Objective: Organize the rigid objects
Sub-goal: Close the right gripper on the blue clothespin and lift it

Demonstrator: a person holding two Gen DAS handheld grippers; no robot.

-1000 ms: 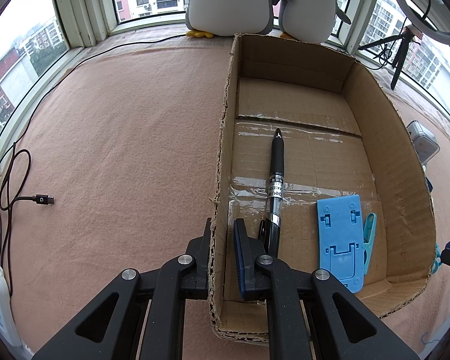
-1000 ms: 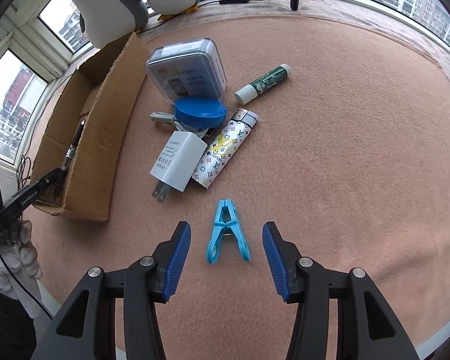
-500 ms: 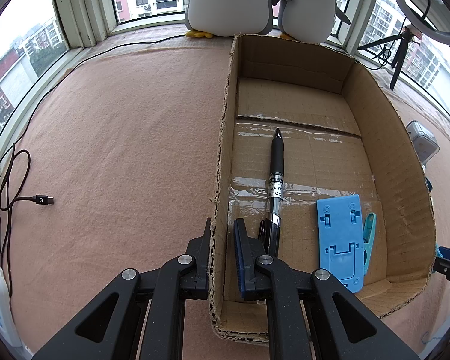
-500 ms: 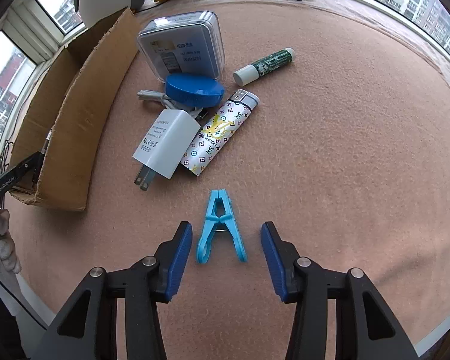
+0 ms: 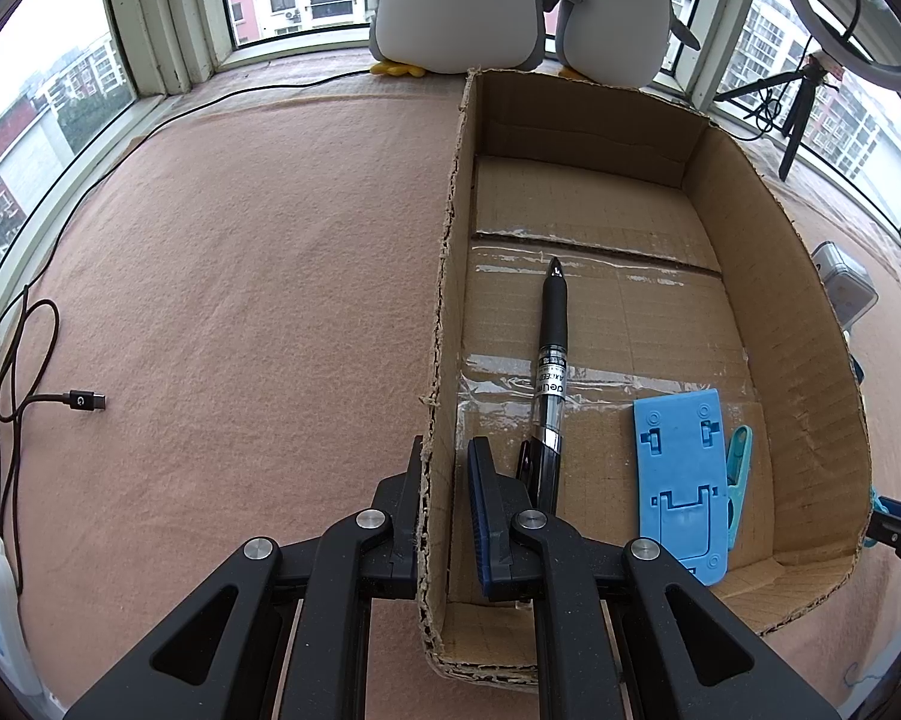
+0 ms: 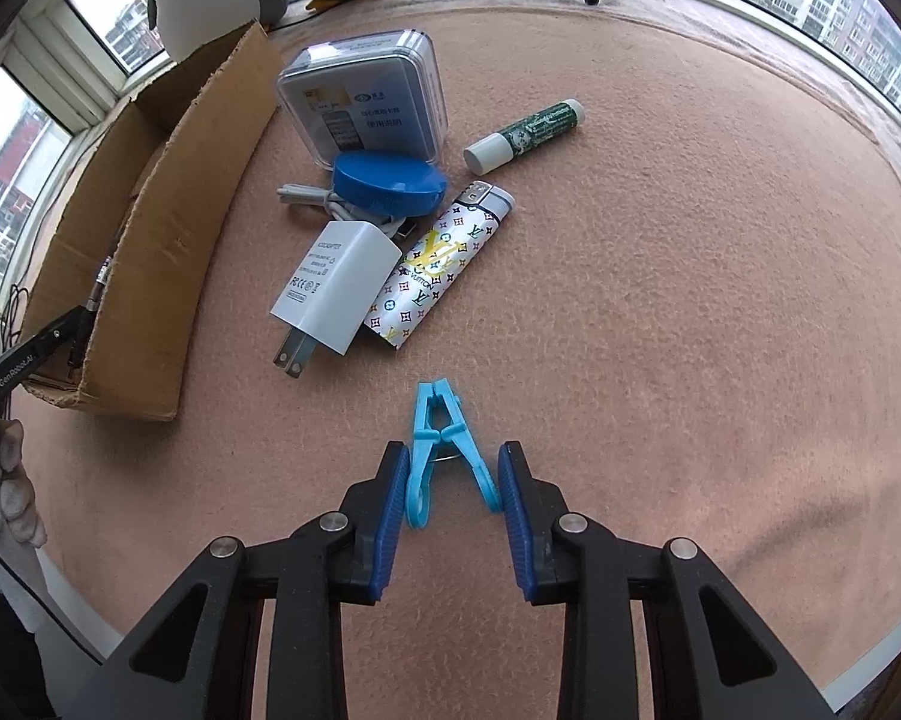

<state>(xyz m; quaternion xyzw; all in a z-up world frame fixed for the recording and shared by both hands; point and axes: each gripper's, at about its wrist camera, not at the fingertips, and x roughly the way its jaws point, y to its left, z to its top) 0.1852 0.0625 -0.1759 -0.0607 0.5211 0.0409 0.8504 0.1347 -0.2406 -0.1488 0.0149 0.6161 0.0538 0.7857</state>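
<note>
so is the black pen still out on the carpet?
No, the black pen lies on the floor of the cardboard box, beside the blue stand.

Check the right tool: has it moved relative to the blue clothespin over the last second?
Yes. The right tool has come forward over the blue clothespin, which now sits between its closing jaws; the white charger stayed put.

In the left wrist view the box [image 5: 768, 276] fills the right half of the frame, with a pen [image 5: 553, 360] at its centre and a stand [image 5: 681, 480] at lower right. In the right wrist view a clothespin [image 6: 444, 450] lies at lower centre, with a charger [image 6: 336, 288] and lighter [image 6: 444, 264] above it.
</note>
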